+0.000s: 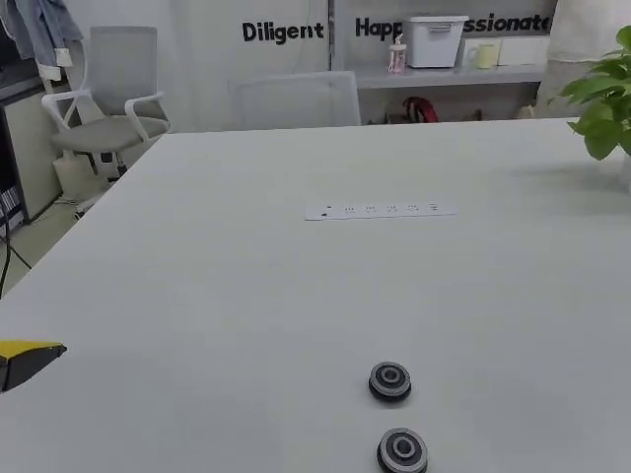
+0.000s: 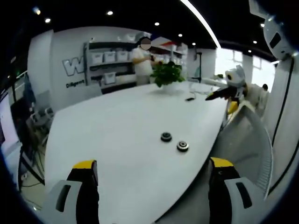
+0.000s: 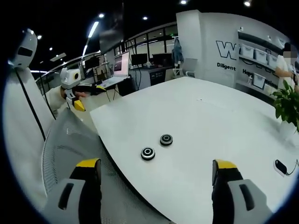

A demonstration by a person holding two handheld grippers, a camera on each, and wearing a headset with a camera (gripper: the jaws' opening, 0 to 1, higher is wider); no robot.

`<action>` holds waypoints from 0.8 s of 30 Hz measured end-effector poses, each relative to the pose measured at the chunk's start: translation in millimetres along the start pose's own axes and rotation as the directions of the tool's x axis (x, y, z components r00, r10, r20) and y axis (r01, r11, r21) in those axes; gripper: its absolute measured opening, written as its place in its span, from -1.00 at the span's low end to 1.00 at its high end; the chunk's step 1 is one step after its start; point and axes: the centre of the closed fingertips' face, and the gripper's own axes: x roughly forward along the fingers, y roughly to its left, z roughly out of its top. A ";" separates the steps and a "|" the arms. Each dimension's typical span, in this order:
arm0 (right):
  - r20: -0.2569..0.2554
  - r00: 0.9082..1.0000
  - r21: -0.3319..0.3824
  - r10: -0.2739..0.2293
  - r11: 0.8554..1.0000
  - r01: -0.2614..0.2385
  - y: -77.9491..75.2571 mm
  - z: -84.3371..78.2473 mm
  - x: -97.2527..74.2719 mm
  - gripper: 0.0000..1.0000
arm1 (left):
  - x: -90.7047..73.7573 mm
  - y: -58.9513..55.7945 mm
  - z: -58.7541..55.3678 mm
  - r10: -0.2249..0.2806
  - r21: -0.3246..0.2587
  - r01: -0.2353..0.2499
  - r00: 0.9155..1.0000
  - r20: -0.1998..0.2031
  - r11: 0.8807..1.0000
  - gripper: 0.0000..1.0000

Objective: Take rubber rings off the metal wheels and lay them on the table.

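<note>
Two metal wheels (image 1: 389,382) (image 1: 402,450) on one table (image 1: 246,296)

Tabletop (image 1: 246,296): plain pale grey-white, no pattern.
Power strip (image 1: 380,211): white, with a row of small dark marks.
Wheel nearer the power strip (image 1: 389,382): black outer band, silver-grey metal centre.
Wheel farther from the power strip (image 1: 402,450): same black band, same silver-grey centre.
Left gripper (image 2: 152,177): jaws yellow at the tips, black on the inner faces, light grey bodies.
Right gripper (image 3: 156,175): identical yellow, black and grey.
Plant (image 1: 603,108), beyond the power strip: bright green leaves.
Chair (image 1: 113,99): light grey seat and back, white arms.
Wall lettering (image 1: 283,32): black on white.
Storage box (image 1: 437,41): white.
</note>
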 end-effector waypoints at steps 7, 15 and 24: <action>0.018 1.000 -0.034 0.016 0.999 -0.015 0.8 13.1 -0.1 0.91 | -2.0 -4.1 12.5 -0.025 0.047 0.025 1.000 -0.002 0.999 0.97; 0.051 0.998 -0.069 0.021 0.997 -0.018 -3.9 33.6 0.6 0.90 | 3.0 -1.0 30.7 -0.057 0.115 0.057 0.998 -0.002 0.992 0.98; 0.091 0.995 -0.104 0.039 0.994 -0.029 -7.6 58.5 6.3 0.87 | 14.6 -0.5 65.5 -0.115 0.213 0.106 0.993 0.028 0.971 0.98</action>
